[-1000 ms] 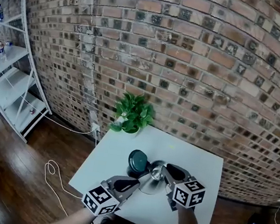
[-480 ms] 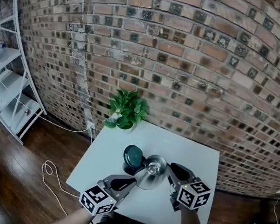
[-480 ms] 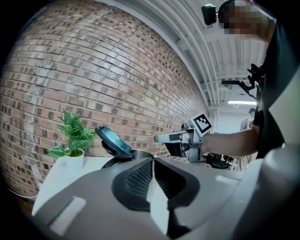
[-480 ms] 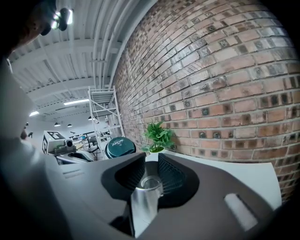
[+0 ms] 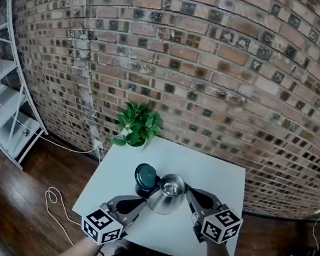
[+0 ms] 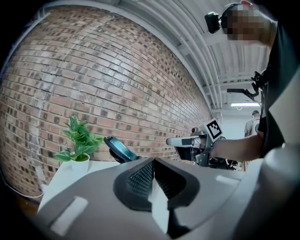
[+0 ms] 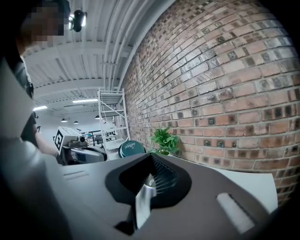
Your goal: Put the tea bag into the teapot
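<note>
The left gripper (image 6: 152,180) and the right gripper (image 7: 151,177) are both pinched tight, with just a thin pale strip at each seam — tea bag or not, I cannot tell — and the shiny teapot (image 5: 166,193) sits between them on the white bench (image 5: 213,175), so the bag is probably not in yet.

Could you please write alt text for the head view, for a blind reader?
A person holds a left gripper and a right gripper on either side of a metal teapot on a white table, with a dark round tin beside it. A potted plant stands at the table's far corner by a brick wall.
</note>
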A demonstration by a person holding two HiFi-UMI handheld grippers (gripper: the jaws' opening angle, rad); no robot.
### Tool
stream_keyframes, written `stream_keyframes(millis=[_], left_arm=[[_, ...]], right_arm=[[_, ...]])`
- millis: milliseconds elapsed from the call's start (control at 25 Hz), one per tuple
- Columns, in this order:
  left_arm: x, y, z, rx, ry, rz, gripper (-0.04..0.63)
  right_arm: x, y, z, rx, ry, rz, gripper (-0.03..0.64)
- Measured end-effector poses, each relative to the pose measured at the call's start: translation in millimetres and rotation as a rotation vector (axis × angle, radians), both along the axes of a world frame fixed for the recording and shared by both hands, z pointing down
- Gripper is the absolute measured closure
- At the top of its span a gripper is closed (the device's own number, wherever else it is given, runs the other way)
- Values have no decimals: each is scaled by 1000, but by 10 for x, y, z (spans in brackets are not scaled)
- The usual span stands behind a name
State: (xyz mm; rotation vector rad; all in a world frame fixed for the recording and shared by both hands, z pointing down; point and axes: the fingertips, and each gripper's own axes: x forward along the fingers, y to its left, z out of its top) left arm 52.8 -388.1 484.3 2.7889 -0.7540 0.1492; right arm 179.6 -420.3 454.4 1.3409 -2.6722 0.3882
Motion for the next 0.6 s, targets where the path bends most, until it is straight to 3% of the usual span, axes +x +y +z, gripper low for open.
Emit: stream_keyframes(millis=[600], left_arm=[[-12, 100, 39, -13, -5, -6, 589]], right_arm=[[-58, 87, -4, -1, -34, -19, 615]])
